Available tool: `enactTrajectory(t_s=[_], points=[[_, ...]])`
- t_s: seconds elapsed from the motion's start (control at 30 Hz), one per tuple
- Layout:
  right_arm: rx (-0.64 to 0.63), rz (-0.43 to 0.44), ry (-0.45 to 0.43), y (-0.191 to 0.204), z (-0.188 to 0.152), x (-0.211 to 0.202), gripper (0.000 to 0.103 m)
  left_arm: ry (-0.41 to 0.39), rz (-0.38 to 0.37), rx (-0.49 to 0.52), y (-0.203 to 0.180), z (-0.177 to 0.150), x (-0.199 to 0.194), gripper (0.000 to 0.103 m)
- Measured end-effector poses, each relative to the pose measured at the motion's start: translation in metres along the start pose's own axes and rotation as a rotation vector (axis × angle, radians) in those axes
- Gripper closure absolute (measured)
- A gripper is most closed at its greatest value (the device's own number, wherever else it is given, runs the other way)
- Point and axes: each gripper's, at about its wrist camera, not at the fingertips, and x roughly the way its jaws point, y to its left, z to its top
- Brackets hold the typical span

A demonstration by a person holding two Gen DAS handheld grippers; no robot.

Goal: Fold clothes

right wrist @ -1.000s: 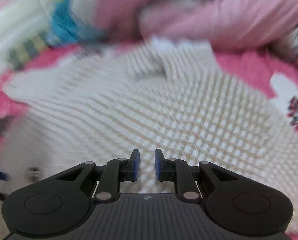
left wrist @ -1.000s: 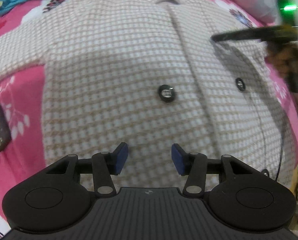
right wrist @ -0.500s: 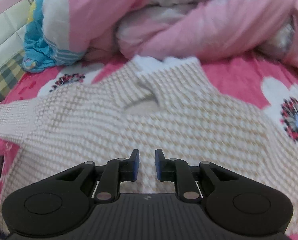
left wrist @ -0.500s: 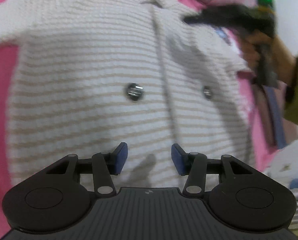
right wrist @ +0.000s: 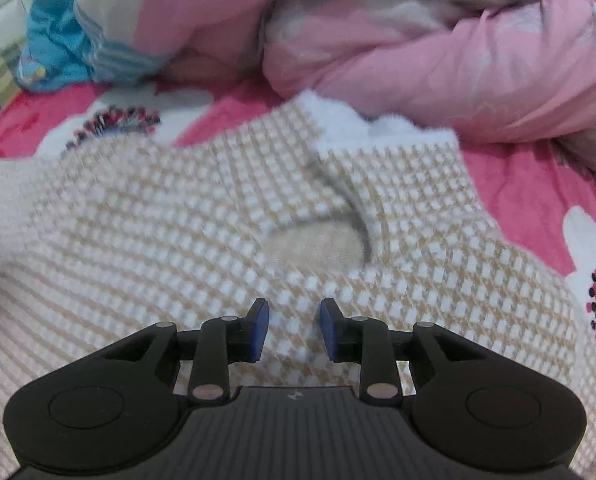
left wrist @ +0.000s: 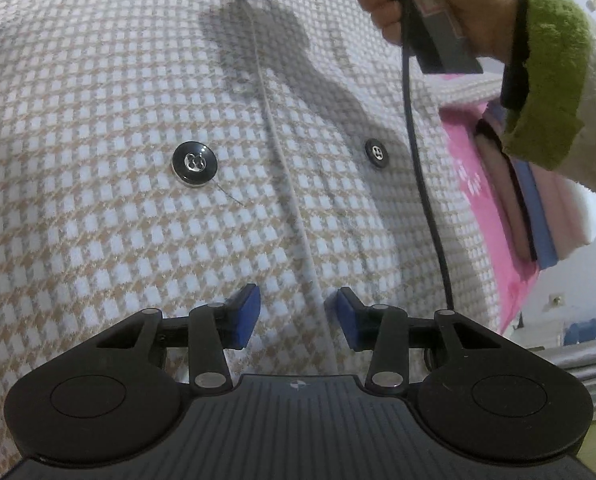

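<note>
Houndstooth knit, beige and white, fills the ground under both my tools: the coat (left wrist: pixel 138 120) lies flat and face up on the pink floral bedsheet (right wrist: pixel 538 184), its long axis running away from me, hem nearest, collar (right wrist: pixel 338 184) farthest. My left gripper (left wrist: pixel 294 314) hangs just above the hem end, straddling the front placket seam (left wrist: pixel 298 208); its fingers are partly apart and closing, with only cloth below them and nothing pinched. Just beyond sit the large black button (left wrist: pixel 194 167) to one side of the seam and a smaller button (left wrist: pixel 376 153) to the other. Farther up, my right hand (left wrist: pixel 438 4) carries the right gripper (right wrist: pixel 294 330) over the chest, below the collar opening; its fingers are narrowly apart and opening, empty. So I judge my right is nearer the collar, my left nearer the hem. Past the collar lies a heaped pink quilt (right wrist: pixel 438 60).
</note>
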Motion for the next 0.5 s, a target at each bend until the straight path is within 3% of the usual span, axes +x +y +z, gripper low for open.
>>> enactTrajectory(t_s=[0.1, 0.17, 0.23, 0.3, 0.5], points=[[-0.049, -0.004, 0.003, 0.011, 0.000, 0.000, 0.067, 0.004, -0.016, -0.007, 0.003, -0.002, 0.000, 0.062], [-0.051, -0.047, 0.017, 0.011, -0.002, 0.009, 0.073, 0.006, -0.024, -0.007, 0.004, -0.002, 0.000, 0.062], [0.022, -0.033, -0.007, 0.003, -0.003, 0.008, 0.086, 0.007, -0.032, -0.008, 0.006, -0.003, -0.002, 0.061], [0.088, -0.022, -0.027, -0.004, -0.006, 0.004, 0.093, 0.006, -0.039, -0.010, 0.007, -0.004, -0.002, 0.061], [0.123, -0.027, -0.114, -0.003, -0.010, -0.004, 0.097, -0.003, -0.054, -0.028, 0.013, -0.001, -0.010, 0.063]])
